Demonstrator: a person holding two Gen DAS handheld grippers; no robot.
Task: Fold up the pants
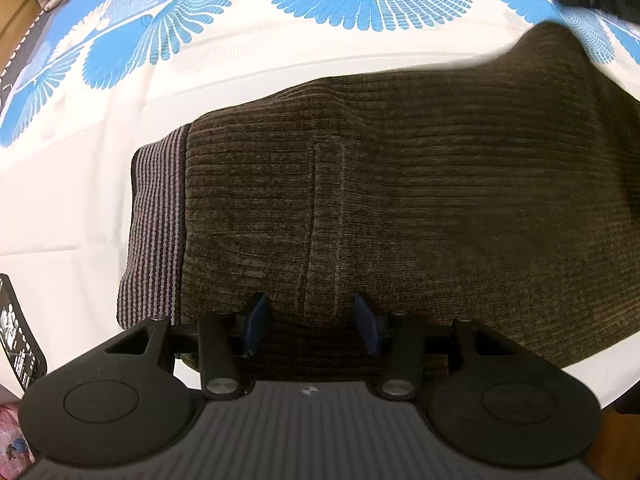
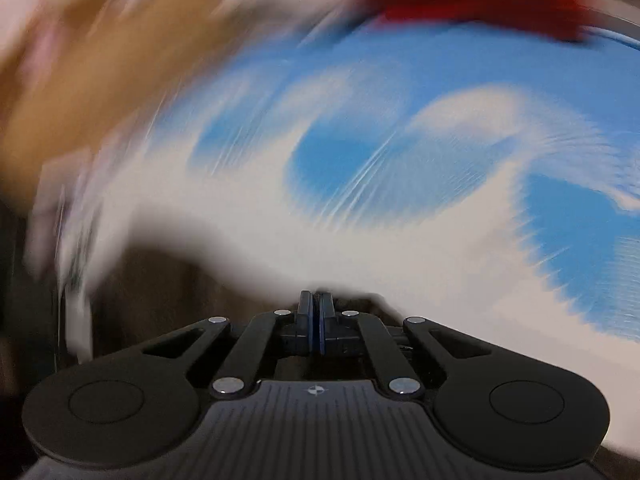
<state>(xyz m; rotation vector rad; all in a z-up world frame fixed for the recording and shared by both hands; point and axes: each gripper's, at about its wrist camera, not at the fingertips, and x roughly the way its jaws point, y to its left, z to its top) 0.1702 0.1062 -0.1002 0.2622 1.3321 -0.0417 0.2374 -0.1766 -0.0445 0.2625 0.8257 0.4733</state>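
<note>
Brown ribbed pants [image 1: 400, 208] lie beneath the half-spread left claw [image 1: 314, 324].

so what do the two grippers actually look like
Both match: the left gripper and right gripper are matte black, with slim linkage bars on silver pivot pins, blue pads on the fingers, two round black discs and a ribbed grey body with a small crosshair mark. No cables or sleeves show.

Pants [image 1: 400, 208] lie on the bedsheet [image 1: 240, 60] (waistband [image 1: 156, 224] leftward), below the left gripper [image 1: 312, 324].
</note>
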